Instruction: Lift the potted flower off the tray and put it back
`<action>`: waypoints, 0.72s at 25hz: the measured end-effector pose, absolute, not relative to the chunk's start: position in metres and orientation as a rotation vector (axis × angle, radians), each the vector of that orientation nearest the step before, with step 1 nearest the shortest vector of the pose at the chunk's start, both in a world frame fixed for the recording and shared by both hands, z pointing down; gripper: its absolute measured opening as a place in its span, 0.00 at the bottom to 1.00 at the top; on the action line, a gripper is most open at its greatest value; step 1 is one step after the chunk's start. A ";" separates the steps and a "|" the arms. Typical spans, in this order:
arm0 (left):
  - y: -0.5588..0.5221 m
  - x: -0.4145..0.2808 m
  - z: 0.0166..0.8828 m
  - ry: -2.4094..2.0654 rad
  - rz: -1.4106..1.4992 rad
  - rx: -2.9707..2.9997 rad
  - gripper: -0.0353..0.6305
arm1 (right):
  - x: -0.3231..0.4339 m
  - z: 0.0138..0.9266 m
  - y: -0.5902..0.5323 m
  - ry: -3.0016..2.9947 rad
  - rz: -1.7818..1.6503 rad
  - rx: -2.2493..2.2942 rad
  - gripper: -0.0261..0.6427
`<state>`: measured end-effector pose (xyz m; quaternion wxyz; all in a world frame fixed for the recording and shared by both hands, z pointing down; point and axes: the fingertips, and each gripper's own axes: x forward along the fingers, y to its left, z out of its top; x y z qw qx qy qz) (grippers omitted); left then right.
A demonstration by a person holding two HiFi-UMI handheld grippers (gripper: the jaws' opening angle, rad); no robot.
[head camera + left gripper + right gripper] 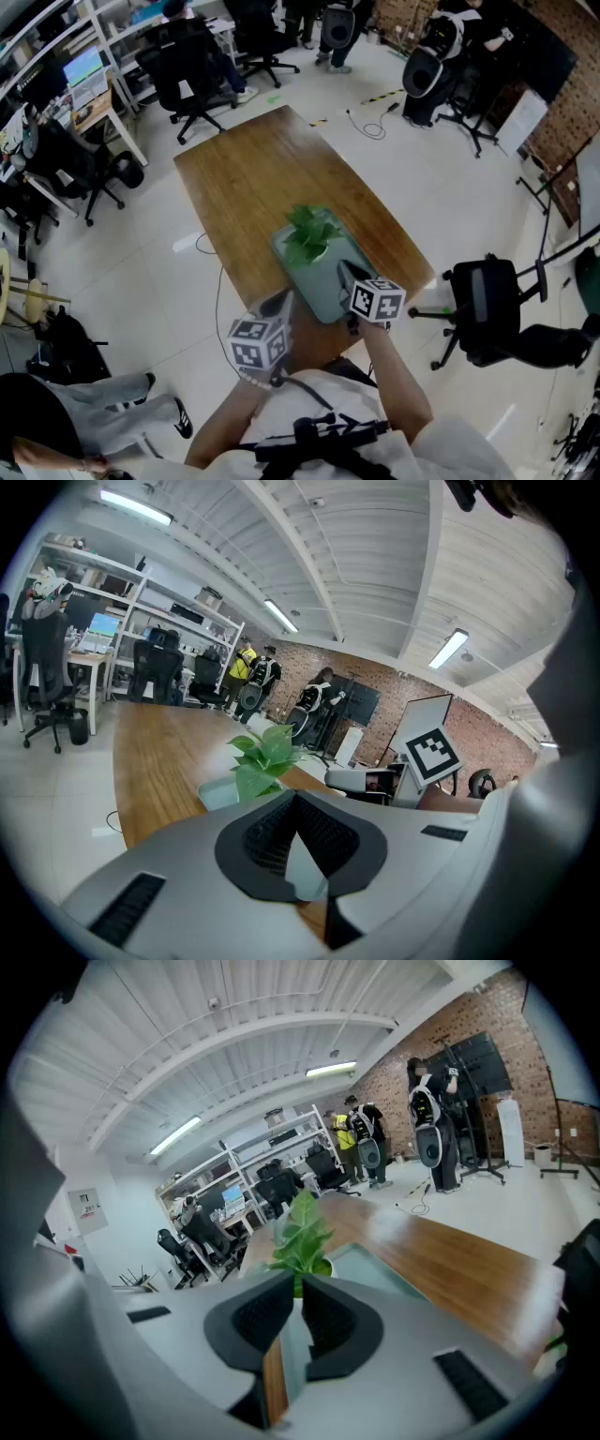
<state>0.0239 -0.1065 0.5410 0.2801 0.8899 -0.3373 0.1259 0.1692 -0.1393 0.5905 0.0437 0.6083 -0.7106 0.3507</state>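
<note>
A small leafy potted plant [311,234] stands at the far end of a pale green tray [323,281] on the near end of the wooden table [262,178]. My left gripper [284,302] is shut on the tray's near left rim. Opposite it, my right gripper [345,274] is shut on the near right rim. In the left gripper view the jaws [298,803] pinch the pale rim, with the plant [265,757] and tray [217,792] beyond. The right gripper view has the rim running between the jaws [298,1288], the plant [302,1237] just ahead. Whether the tray is lifted I cannot tell.
Black office chairs [192,80] and desks stand beyond the table's far left. A black chair [487,314] sits close on the right. A cable [370,122] lies on the floor past the far end. A person's legs [112,403] are at lower left.
</note>
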 end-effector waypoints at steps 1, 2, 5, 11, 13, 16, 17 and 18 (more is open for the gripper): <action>-0.107 0.026 0.540 -0.901 0.336 2.387 0.04 | 0.172 0.593 -0.145 -2.166 1.095 1.869 0.14; -0.108 0.027 0.540 -0.898 0.334 2.388 0.04 | 0.175 0.596 -0.151 -2.158 1.121 1.876 0.17; -0.107 0.029 0.540 -0.895 0.336 2.391 0.04 | 0.183 0.617 -0.171 -2.114 1.206 1.879 0.25; -0.106 0.025 0.542 -0.928 0.343 2.374 0.04 | 0.188 0.665 -0.202 -2.015 1.328 1.842 0.25; -0.107 0.023 0.544 -0.942 0.343 2.368 0.04 | 0.188 0.672 -0.208 -2.010 1.334 1.838 0.25; -0.108 0.019 0.546 -0.964 0.343 2.359 0.04 | 0.185 0.679 -0.216 -2.006 1.353 1.834 0.25; -0.109 0.018 0.546 -0.972 0.344 2.354 0.04 | 0.184 0.681 -0.219 -2.004 1.356 1.832 0.25; -0.109 0.016 0.547 -0.982 0.346 2.349 0.04 | 0.184 0.683 -0.222 -2.001 1.358 1.831 0.25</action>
